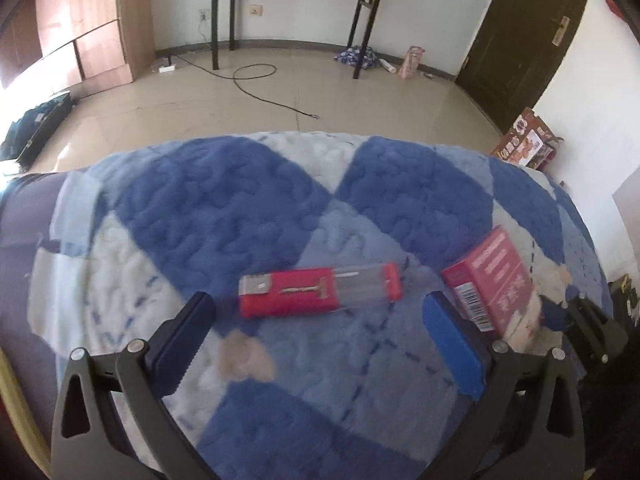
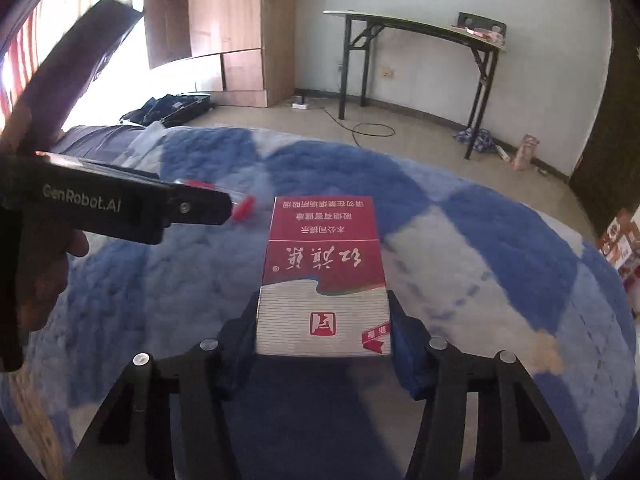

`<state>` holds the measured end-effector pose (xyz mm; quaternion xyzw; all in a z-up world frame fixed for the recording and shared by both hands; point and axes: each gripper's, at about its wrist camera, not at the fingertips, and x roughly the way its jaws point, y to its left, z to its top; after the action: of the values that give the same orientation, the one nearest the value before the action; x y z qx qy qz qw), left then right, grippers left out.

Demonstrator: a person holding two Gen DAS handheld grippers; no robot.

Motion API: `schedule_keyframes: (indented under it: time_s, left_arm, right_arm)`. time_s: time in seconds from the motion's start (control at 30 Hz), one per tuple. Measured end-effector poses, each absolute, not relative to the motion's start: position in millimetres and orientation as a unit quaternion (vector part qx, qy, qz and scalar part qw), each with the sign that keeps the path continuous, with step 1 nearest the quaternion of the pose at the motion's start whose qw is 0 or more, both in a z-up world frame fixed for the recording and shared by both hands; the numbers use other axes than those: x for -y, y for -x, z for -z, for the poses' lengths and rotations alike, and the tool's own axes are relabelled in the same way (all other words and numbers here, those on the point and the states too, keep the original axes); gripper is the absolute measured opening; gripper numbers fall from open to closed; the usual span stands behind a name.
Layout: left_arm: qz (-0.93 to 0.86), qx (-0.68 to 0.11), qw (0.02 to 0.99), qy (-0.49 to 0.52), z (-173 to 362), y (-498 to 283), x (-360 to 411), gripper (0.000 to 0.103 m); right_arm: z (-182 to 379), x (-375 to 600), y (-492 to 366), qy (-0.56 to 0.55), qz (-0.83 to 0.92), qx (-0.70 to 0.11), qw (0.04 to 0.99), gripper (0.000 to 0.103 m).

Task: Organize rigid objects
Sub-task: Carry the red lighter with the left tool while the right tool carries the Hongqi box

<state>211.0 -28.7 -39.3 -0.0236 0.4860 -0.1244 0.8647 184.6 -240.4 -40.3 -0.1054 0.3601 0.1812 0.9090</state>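
A red and white carton (image 2: 323, 276) with Chinese print lies flat on the blue and white quilt (image 2: 500, 240). My right gripper (image 2: 323, 304) is shut on its near end, one pad pressed against each long side. In the left wrist view the same carton (image 1: 496, 280) sits at the right. A red case with a clear lid (image 1: 320, 290) lies crosswise just left of it. My left gripper (image 1: 316, 304) hangs open above the quilt, its fingers spread wider than the case, which lies just beyond the tips. From the right wrist view only the case's red end (image 2: 245, 206) shows past the left gripper's fingertip (image 2: 216, 208).
The quilt covers a raised, rounded surface that drops off to a tiled floor (image 1: 280, 92). Beyond stand a black folding table (image 1: 296, 0), a wooden wardrobe (image 1: 92, 32) and a dark door (image 1: 520, 40). A cable (image 1: 256, 76) lies on the floor, and a printed cardboard box (image 1: 528, 144) at right.
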Motion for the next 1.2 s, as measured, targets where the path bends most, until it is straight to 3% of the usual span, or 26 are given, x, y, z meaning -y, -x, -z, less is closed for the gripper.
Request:
schedule_keyframes:
  time_s: [0.13, 0.2, 0.4, 0.6, 0.8, 0.93, 1.2]
  left_arm:
    - [0.122, -0.472, 0.873, -0.003, 43, -217, 41, 0.101]
    - [0.108, -0.474, 0.874, -0.015, 47, -221, 43, 0.084]
    - [0.118, -0.460, 0.880, -0.021, 35, -203, 34, 0.083]
    - [0.156, -0.405, 0.901, 0.017, -46, -68, -50, 0.083]
    - [0.015, -0.349, 0.937, 0.030, -101, 52, -166, 0.083]
    - [-0.057, -0.365, 0.927, 0.059, -86, 85, -231, 0.083]
    - [-0.096, -0.405, 0.903, 0.102, -19, 66, -294, 0.083]
  right_arm:
    - [42, 254, -186, 0.087, -0.179, -0.355, 0.914, 0.055]
    - [40, 253, -183, 0.091, -0.178, -0.352, 0.915, 0.055]
    - [30, 265, -173, 0.079, -0.194, -0.348, 0.914, 0.055]
    - [7, 240, -137, 0.119, -0.266, -0.290, 0.912, 0.055]
    - [-25, 153, -95, 0.149, -0.392, -0.260, 0.870, 0.055]
    - [-21, 77, -71, 0.169, -0.471, -0.281, 0.819, 0.055]
    - [-5, -27, -57, 0.220, -0.525, -0.298, 0.766, 0.055]
